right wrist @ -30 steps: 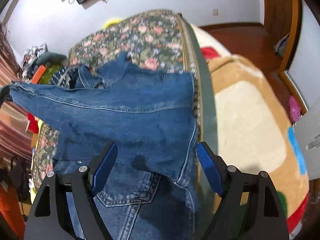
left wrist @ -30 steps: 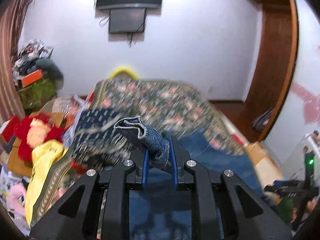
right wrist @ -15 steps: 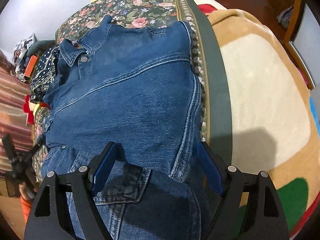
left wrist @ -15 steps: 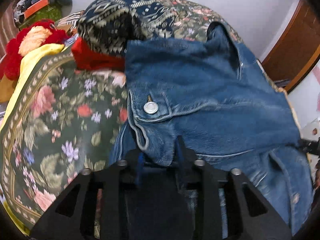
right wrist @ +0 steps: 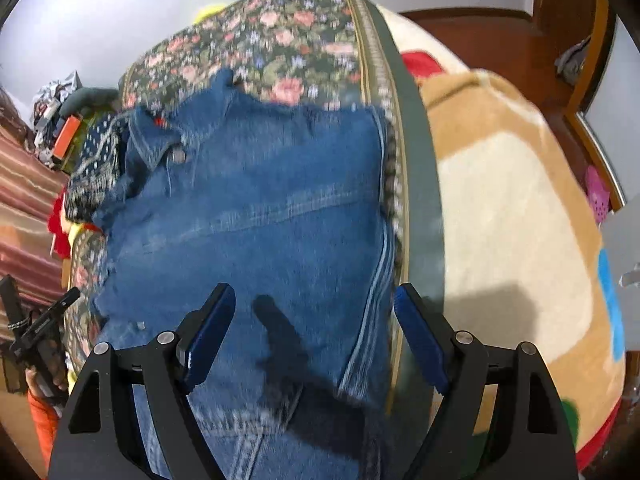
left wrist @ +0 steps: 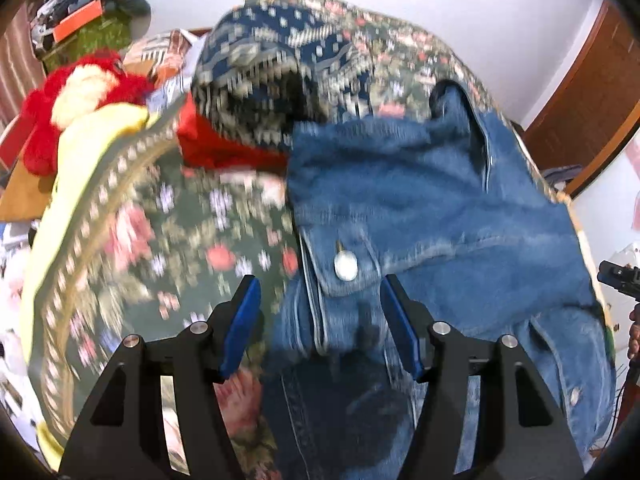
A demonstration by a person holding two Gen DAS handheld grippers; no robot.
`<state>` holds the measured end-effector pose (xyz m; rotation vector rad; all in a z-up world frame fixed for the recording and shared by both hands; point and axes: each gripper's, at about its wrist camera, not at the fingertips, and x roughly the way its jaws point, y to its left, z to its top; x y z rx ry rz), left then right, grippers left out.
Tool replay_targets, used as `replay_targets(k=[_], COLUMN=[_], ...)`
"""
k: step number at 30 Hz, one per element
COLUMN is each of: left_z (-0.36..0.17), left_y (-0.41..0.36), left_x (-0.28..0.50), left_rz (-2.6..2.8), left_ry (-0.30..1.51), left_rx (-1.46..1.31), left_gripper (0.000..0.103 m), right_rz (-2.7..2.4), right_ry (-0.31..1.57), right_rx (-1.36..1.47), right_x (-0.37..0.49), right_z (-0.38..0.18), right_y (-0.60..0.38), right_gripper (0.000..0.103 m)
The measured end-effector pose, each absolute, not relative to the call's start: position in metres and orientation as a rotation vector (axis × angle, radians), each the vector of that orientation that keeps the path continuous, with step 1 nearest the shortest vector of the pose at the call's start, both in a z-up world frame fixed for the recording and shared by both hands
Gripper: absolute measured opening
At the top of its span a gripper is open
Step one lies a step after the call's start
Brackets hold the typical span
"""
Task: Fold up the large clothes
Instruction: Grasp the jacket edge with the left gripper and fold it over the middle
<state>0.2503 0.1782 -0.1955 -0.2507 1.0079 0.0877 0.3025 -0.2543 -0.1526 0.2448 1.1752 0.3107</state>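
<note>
A blue denim jacket point(left wrist: 420, 200) lies folded on the floral bedspread point(left wrist: 180, 240). Its buttoned cuff flap point(left wrist: 346, 268) rests between the blue pads of my left gripper point(left wrist: 320, 284). Those jaws are opening and the pads stand clear of the cloth on both sides. In the right wrist view the jacket point(right wrist: 260, 208) spreads flat on the bedspread point(right wrist: 280, 40). My right gripper point(right wrist: 314, 294) hovers open over the jacket's near right part, close to the side seam point(right wrist: 376, 280), with nothing pinched.
A navy patterned cloth point(left wrist: 272, 64) and a red garment point(left wrist: 216, 144) lie just past the jacket's left edge. Red and yellow soft things point(left wrist: 80, 92) pile up at far left. A tan and cream blanket point(right wrist: 500, 200) covers the bed to the right of the bedspread's green border point(right wrist: 416, 160).
My left gripper came down with the denim cuff, laid it on the jacket and spread its jaws off it. The raised denim dropped flat. The right gripper stayed open and shifted slightly.
</note>
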Motion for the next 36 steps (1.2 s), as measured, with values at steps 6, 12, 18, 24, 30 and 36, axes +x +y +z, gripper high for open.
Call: replay_targets(k=[6,12,18,24,30,36], left_z=[-0.194,-0.232,-0.265,-0.269,-0.243,-0.177], left_y=[0.191,0.201,0.216,0.221,0.199,0.164], left_x=[0.292,0.328,0.361,0.381,0.375,0.357], left_rz=[0.087,0.053,0.038,-0.023,-0.049,-0.059], left_ry=[0.988,1.048,1.077,1.018,0.992,0.916], left_rx=[-0.234,-0.321,-0.413,-0.47,-0.379,-0.238], left_gripper=[0.062,0.062,0.062,0.061,0.024,0.018], right_rz=[0.288,0.32,0.279,0.302,0.316,0.359], right_ry=[1.132,1.19,1.22,1.197,1.148,1.034], right_rx=[0.274,0.289,0.429,0.445,0.437,0.405], right_x=[0.337,0.374,0.401,0.409,0.407,0.4], right_z=[-0.148,-0.176,-0.21,-0.214,-0.203,-0.156], right_y=[-0.258,-0.254,-0.273,-0.267,-0.264,-0.265], right_gripper=[0.079,0.079,0.072,0.033,0.009,0.008])
